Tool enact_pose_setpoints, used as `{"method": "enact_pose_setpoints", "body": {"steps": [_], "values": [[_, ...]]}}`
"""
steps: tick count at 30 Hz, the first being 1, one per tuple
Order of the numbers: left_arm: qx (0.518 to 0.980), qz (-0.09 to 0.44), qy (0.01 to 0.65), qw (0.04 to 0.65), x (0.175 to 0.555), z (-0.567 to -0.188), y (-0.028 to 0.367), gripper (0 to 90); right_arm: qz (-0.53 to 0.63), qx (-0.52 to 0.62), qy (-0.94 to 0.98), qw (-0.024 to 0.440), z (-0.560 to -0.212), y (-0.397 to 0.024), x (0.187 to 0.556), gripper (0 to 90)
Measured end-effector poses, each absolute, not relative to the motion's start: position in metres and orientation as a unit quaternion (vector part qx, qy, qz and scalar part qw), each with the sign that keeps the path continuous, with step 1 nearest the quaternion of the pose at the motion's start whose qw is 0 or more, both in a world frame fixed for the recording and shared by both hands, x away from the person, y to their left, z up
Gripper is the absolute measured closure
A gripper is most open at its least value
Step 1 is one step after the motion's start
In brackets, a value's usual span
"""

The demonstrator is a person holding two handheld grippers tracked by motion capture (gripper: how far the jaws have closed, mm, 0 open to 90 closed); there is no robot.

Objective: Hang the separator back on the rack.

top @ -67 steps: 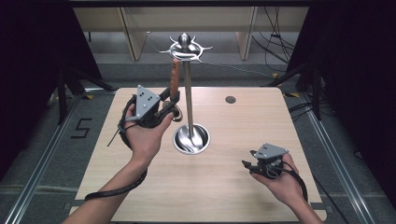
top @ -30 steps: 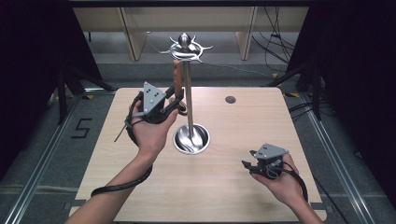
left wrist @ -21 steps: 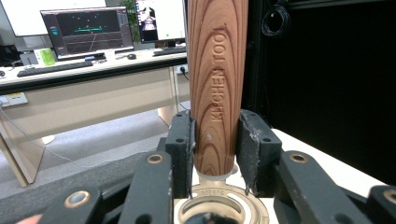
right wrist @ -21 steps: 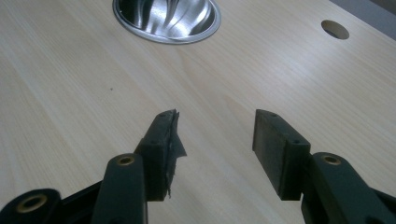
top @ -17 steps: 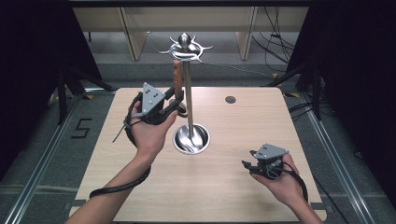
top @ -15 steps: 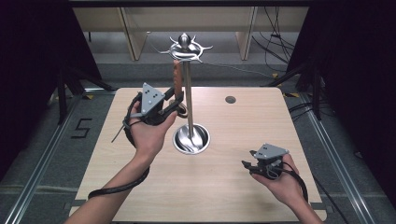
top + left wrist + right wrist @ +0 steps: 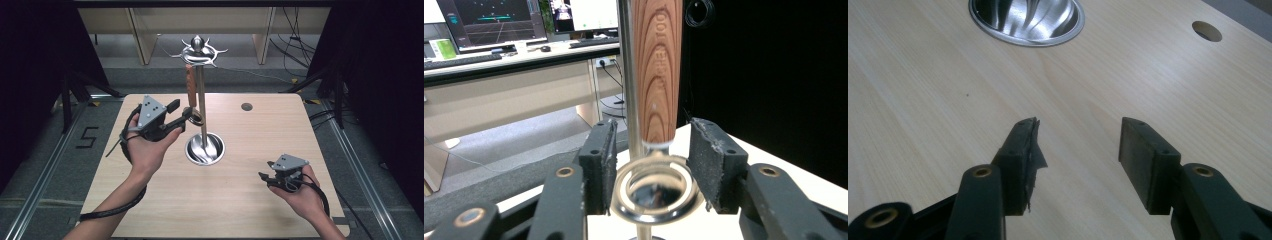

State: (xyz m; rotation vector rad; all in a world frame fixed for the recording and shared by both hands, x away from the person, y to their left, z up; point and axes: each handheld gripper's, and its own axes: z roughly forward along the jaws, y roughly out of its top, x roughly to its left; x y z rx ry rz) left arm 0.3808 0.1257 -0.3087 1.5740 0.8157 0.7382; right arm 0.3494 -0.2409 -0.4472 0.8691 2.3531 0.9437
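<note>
Two grippers up. Left gripper (image 7: pixel 651 165), frame centre, jaws apart, straddling metal ring (image 7: pixel 653 192) under wooden handle (image 7: pixel 657 70) hanging beside stand pole (image 7: pixel 201 115); likely lining up grab, nothing gripped. Right gripper (image 7: pixel 1078 150) wide open, empty, parked low over table (image 7: pixel 240 200), lower right.

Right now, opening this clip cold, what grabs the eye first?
The tall steel stand rising from its round base at the table's centre, with a wooden-handled utensil hanging from its top. The left gripper is raised beside the pole, its jaws either side of the utensil's metal ring. The right gripper rests low near the front right, jaws apart over bare wood.
</note>
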Motion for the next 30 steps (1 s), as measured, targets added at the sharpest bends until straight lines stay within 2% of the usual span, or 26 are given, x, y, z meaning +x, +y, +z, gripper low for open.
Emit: {"method": "enact_pose_setpoints", "body": {"steps": [6, 7, 11, 18, 30], "values": [[0.685, 0.309, 0.338, 0.567, 0.373, -0.313, 0.141, 48.7, 0.343, 0.32, 0.853, 0.229, -0.447, -0.24, 0.349, 50.6], [0.683, 0.298, 0.352, 0.566, 0.37, -0.315, 0.143, 48.7, 0.343, 0.319, 0.853, 0.229, -0.447, -0.24, 0.349, 50.6], [0.689, 0.306, 0.342, 0.561, 0.367, -0.319, 0.153, 47.4, 0.342, 0.311, 0.855, 0.234, -0.447, -0.24, 0.35, 50.5], [0.707, 0.302, 0.347, 0.537, 0.357, -0.341, 0.169, 45.5, 0.342, 0.315, 0.855, 0.232, -0.447, -0.241, 0.35, 50.4], [0.711, 0.301, 0.375, 0.512, 0.341, -0.374, 0.194, 44.7, 0.341, 0.319, 0.854, 0.228, -0.448, -0.238, 0.348, 50.1]]}}
